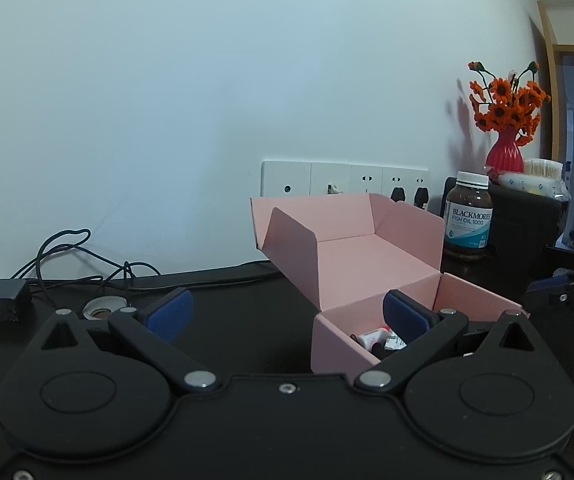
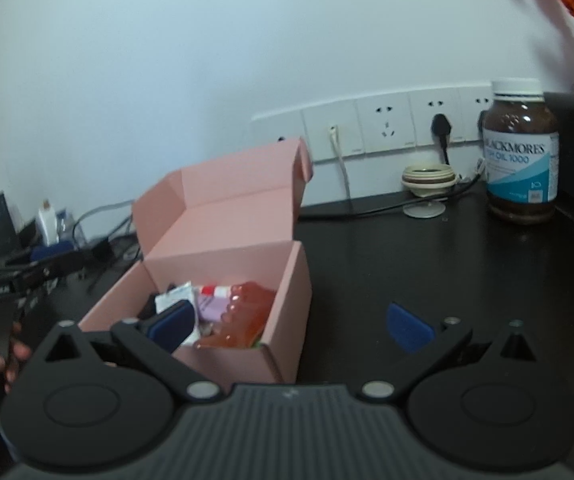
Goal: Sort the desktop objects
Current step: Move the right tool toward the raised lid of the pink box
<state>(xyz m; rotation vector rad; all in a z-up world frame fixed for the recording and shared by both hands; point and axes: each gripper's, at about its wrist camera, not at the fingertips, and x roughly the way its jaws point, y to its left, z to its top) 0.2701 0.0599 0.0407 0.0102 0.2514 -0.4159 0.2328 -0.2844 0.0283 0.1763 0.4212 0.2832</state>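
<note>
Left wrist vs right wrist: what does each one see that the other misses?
Only the left wrist view shows the whole orange flowers in a red vase, the tape roll and the black adapter with its tangled cables.

Only the right wrist view shows deep into the box: an orange-red packet, a purple item, a white packet. Also a cream ring by the wall.

Both show the open pink box, the fish oil bottle, the wall sockets, and open grippers holding nothing.

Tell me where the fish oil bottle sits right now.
The fish oil bottle stands upright at the desk's back right, near the wall sockets, well right of the open pink box.
</note>
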